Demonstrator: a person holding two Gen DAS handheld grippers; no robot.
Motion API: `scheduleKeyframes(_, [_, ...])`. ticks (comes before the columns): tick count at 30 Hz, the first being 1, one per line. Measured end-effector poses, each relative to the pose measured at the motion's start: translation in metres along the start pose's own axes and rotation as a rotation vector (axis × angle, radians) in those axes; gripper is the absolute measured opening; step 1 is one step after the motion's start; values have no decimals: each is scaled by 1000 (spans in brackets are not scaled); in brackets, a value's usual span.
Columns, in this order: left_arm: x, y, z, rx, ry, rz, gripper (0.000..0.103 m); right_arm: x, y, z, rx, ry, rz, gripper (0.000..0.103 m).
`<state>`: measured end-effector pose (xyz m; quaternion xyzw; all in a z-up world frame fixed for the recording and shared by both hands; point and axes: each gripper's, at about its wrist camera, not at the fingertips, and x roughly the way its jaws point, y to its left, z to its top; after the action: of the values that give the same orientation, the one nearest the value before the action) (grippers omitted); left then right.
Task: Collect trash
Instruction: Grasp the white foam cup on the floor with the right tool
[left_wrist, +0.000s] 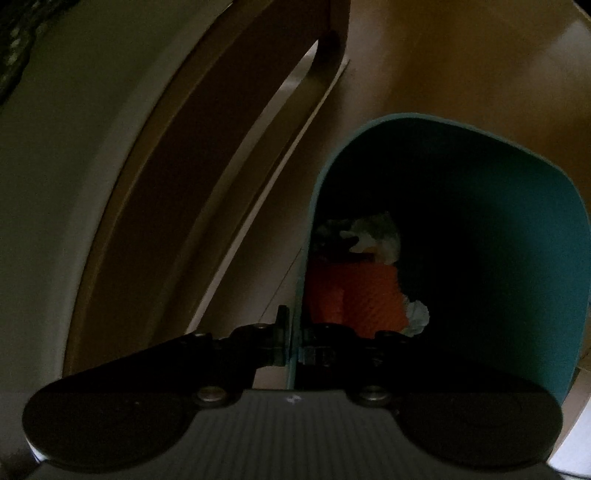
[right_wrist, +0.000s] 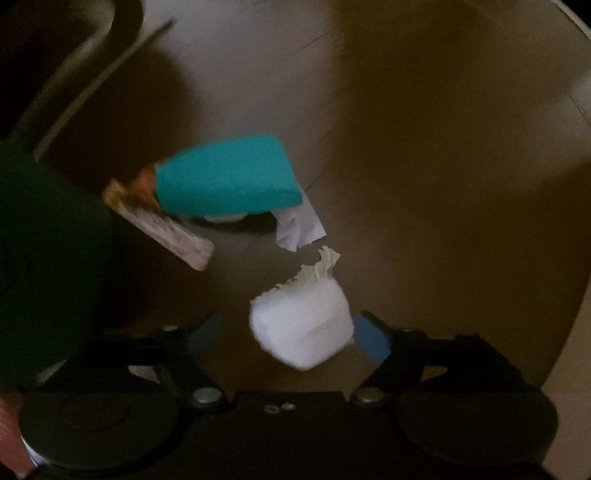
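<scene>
In the left wrist view my left gripper (left_wrist: 293, 345) is shut on the thin side wall of a teal trash bin (left_wrist: 498, 221). Inside the bin lie an orange piece (left_wrist: 369, 295) and crumpled white paper (left_wrist: 373, 232). In the right wrist view the same teal bin (right_wrist: 229, 177) shows from outside, tilted, with a white paper scrap (right_wrist: 299, 225) at its mouth. My right gripper (right_wrist: 290, 334) is open. A white crumpled wad (right_wrist: 301, 325) with a pale green leafy bit (right_wrist: 323, 264) sits between its fingers, close to the right blue pad (right_wrist: 373, 341) and apart from the left one.
Brown floor (right_wrist: 424, 147) spreads under both views. A curved wooden furniture frame (left_wrist: 166, 184) stands left of the bin. A flat printed packet (right_wrist: 166, 229) sticks out beside the bin's base. A dark green sleeve (right_wrist: 48, 258) fills the left edge.
</scene>
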<state>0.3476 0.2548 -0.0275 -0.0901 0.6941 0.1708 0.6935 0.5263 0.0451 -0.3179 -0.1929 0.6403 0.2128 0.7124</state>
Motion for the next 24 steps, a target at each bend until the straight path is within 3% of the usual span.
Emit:
scheduleKeyframes(3, [-3,-2,-5,-10,-7,11,3,22,7,-4,-116,2,-40,95])
scheduleKeyframes(7, [-3,-4,-3,-31,-10,15,3,44,16,-9,-263,33,-69,95])
scheduleKeyframes(10, [-6,-6,-4,-29,-17,19,3,54,19,-13,-301,47,-81,95])
scheduleKeyframes(19, [-4,-14,-3,-2,-33,46,3,53,30,-24,-339,33,-103,75])
scheduleKeyframes(24, [-5,-17,-5,7,-39,54,3,32,34,-31,-332,17,-100,69])
